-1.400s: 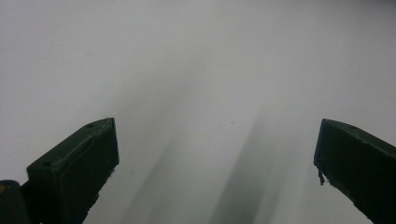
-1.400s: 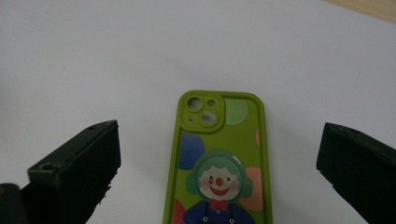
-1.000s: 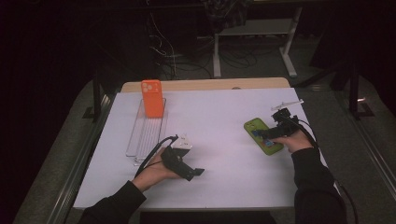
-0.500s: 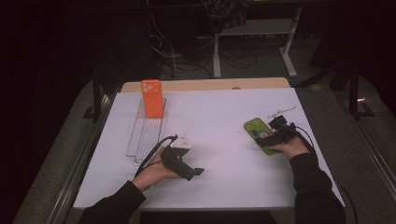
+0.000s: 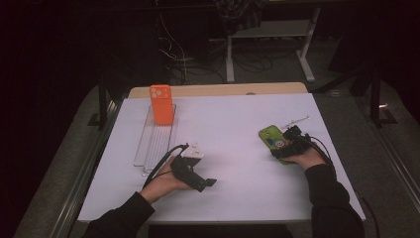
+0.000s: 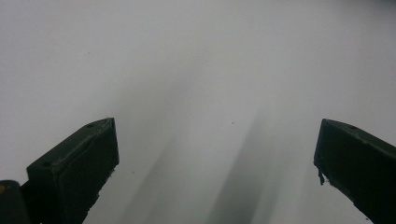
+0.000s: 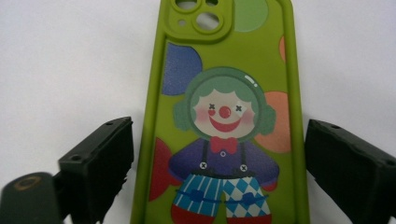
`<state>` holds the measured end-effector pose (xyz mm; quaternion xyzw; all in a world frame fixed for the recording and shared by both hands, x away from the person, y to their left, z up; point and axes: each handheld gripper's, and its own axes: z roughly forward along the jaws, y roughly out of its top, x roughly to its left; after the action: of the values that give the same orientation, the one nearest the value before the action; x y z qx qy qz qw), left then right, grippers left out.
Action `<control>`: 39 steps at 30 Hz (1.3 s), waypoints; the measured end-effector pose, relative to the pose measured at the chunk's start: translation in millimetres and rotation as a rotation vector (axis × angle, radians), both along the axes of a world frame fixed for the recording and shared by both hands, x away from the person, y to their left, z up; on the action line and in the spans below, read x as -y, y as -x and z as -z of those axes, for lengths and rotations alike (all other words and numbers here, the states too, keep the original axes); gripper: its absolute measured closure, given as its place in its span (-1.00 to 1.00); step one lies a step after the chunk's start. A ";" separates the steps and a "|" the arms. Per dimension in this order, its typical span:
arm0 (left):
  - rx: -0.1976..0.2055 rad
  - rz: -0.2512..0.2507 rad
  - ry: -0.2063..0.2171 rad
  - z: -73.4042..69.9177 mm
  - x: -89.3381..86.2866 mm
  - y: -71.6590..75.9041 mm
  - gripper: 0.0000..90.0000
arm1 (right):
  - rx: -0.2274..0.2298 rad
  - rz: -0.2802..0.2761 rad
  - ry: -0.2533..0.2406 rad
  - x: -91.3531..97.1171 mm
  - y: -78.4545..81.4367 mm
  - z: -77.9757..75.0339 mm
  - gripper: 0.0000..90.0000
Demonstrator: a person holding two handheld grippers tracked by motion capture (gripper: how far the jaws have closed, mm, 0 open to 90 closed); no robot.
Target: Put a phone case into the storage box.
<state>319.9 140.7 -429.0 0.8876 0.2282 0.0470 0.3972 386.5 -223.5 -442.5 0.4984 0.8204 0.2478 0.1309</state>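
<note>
The green case lies flat on the white table, on the right side, with a clown picture facing up. It looks light and a bit soft and bendy, maybe a little slick, so it is best to pinch it by its two long edges. The right gripper has come down over it since a second ago. Its jaws have just been closing a little, with the case between them but not squeezed yet. The left gripper rests wide open over bare table, holding nothing.
</note>
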 end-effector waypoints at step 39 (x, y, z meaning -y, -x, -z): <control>0.049 0.049 -0.004 -43.9 7.6 -26.8 -1.00 | 0.022 -0.201 -0.072 -4.3 -1.7 -44.3 -0.66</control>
<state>346.7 133.0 -385.1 0.8923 0.1963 0.0594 0.4022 388.2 -219.1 -398.2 0.4152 0.8554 0.2942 0.0964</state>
